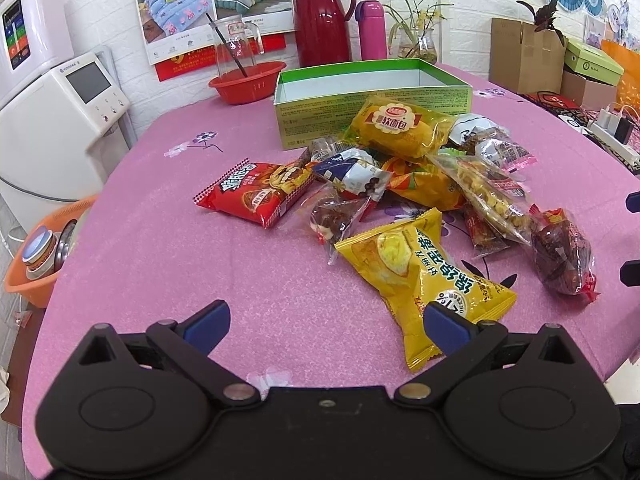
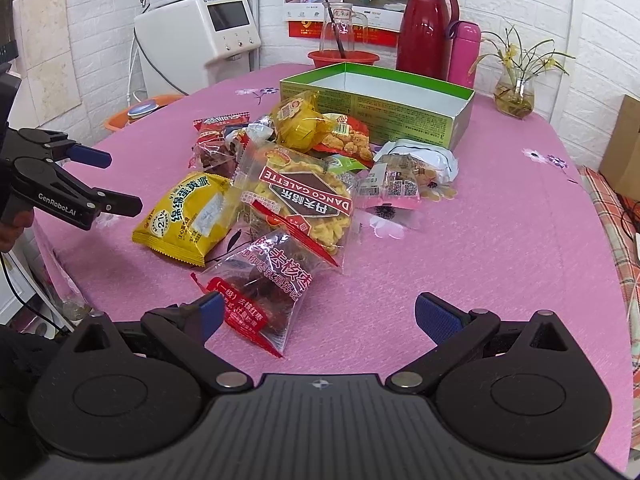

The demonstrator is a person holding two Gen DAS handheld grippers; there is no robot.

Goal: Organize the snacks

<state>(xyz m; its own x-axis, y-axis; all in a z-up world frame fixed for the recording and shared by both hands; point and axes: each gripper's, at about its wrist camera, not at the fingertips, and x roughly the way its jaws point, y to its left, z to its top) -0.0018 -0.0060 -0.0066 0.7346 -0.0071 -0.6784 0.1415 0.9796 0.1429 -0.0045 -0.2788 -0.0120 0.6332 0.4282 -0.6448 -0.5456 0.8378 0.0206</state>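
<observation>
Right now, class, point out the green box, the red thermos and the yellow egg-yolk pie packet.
green box (image 1: 372, 120), left wrist view, its front wall
red thermos (image 1: 322, 20), left wrist view, its ribbed body
yellow egg-yolk pie packet (image 2: 188, 216), right wrist view, its printed face

The snack heap (image 1: 420, 192) lies on the table (image 1: 200, 280) before me, with the open box (image 1: 372, 92) right behind it and touching its far packets. Behind the box stand a jug (image 1: 322, 16) and a flask (image 1: 373, 32); a basin (image 1: 248, 80) sits to the box's left. My left gripper (image 1: 326, 322) hovers near the nearest packet (image 1: 424, 276), my right gripper (image 2: 316, 316) over another packet (image 2: 260, 296).
</observation>
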